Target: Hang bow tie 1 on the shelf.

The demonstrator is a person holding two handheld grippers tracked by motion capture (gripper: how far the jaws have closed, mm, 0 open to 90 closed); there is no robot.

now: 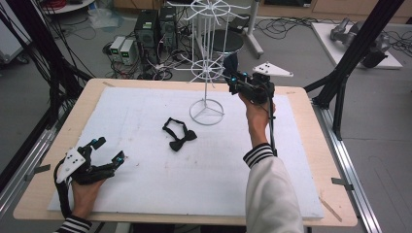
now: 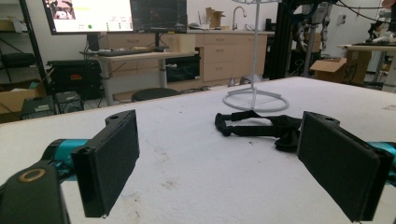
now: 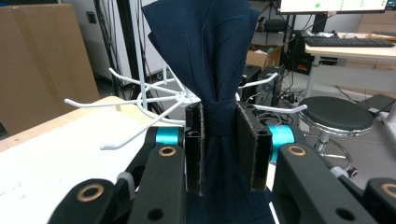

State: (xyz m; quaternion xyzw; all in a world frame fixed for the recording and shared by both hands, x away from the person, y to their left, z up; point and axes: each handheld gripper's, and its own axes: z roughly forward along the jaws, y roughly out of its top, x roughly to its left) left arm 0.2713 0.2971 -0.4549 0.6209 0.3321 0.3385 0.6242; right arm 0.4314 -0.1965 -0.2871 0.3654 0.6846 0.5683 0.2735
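My right gripper (image 3: 220, 140) is shut on the knot of a dark navy bow tie (image 3: 205, 51), whose wings fan out above the jaws. In the high view that gripper (image 1: 232, 77) is raised beside the lower ring of hooks of a white wire display stand (image 1: 208, 68), with the navy bow tie (image 1: 231, 62) at its tip. A black bow tie (image 1: 180, 136) with its strap lies flat on the white foam board (image 1: 145, 189). My left gripper (image 1: 108, 151) rests on the board at the near left, open and empty. From the left gripper (image 2: 215, 163) the black bow tie (image 2: 261, 127) lies ahead.
The stand's round wire base (image 1: 207, 112) sits at the board's far middle. White hooks (image 3: 135, 105) spread out just behind the held tie. A round black stool (image 3: 337, 115) and computer boxes (image 1: 154, 28) stand on the floor beyond the wooden table (image 1: 301, 97).
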